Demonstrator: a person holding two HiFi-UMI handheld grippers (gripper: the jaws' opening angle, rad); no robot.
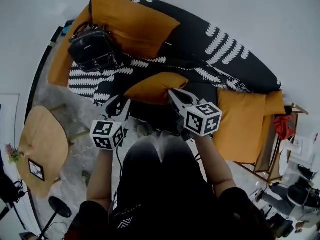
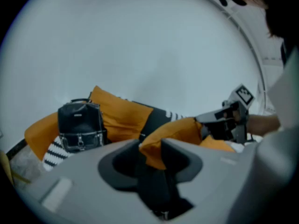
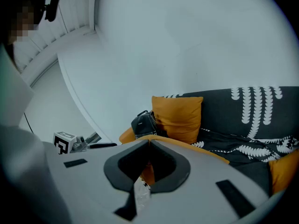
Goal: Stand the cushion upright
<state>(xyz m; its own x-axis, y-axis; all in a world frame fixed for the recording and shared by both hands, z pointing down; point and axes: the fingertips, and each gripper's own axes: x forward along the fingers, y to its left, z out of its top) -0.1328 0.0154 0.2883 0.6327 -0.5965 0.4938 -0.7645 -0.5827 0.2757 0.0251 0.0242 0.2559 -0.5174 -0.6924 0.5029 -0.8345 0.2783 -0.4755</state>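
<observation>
A small orange cushion (image 1: 155,88) hangs over the sofa seat (image 1: 200,91), its length roughly level between my two grippers. My right gripper (image 1: 172,93) is shut on the cushion's right end; in the right gripper view its jaws (image 3: 148,143) meet on the orange edge (image 3: 205,152). My left gripper (image 1: 120,104) is at the left end. In the left gripper view the cushion's corner (image 2: 156,153) lies in the gap of its spread jaws (image 2: 150,146), puffy and not pinched. The right gripper (image 2: 205,120) shows beyond the cushion (image 2: 173,129).
A black bag (image 1: 94,49) sits on the sofa's left end beside a large upright orange cushion (image 1: 132,21). Another orange cushion (image 1: 245,124) lies at the right end. A round wooden side table (image 1: 42,144) stands at the lower left.
</observation>
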